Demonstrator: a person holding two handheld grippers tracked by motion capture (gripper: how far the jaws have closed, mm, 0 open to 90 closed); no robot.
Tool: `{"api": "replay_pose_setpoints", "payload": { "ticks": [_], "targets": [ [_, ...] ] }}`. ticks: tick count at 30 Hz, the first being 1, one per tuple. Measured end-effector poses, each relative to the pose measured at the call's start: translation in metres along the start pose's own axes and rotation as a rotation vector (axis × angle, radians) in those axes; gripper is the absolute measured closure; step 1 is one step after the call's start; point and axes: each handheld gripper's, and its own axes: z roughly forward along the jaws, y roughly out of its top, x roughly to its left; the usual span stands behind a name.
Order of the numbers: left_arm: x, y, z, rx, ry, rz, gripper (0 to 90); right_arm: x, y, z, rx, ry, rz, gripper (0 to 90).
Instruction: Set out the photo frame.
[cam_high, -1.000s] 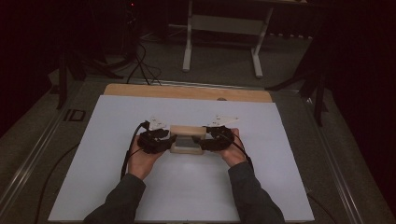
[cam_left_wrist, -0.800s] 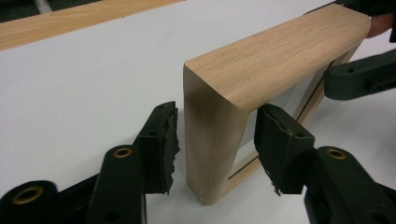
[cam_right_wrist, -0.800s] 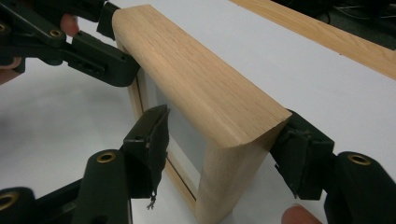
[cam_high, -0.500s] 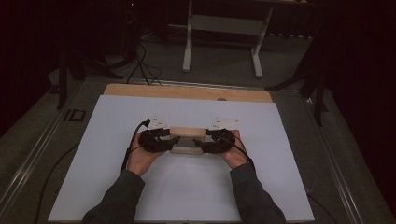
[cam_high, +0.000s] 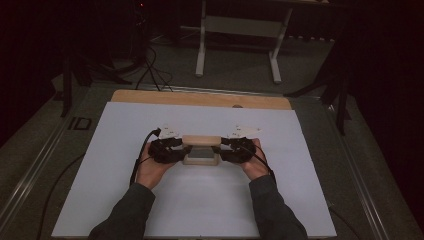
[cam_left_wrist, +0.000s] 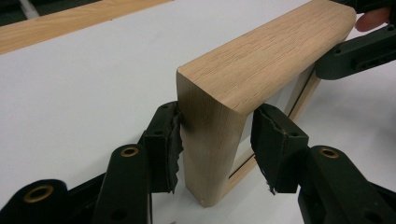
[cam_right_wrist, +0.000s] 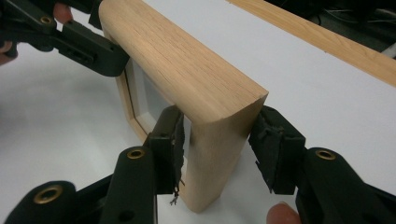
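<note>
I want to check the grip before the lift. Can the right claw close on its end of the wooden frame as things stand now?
Probably yes. The right claw already straddles that end post of the wooden frame, one pad at each face, with nothing between pad and wood. Its jaws have just been closing. The left claw straddles the far end, out of the way.

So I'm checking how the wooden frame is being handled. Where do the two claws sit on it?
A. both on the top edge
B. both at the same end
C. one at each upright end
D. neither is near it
C: the left claw straddles one upright end of the wooden frame and the right claw the opposite end.
</note>
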Motion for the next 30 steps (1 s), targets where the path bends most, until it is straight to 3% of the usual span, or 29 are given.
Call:
{"api": "replay_pose_setpoints", "payload": {
  "ticks": [30],
  "targets": [
    [0.0072,0.0047,0.0097,-0.01,0.0,-0.042,52.5,-0.0052,0.003,0.0086,-0.008,-0.032,0.071,52.2]
  ]
}}
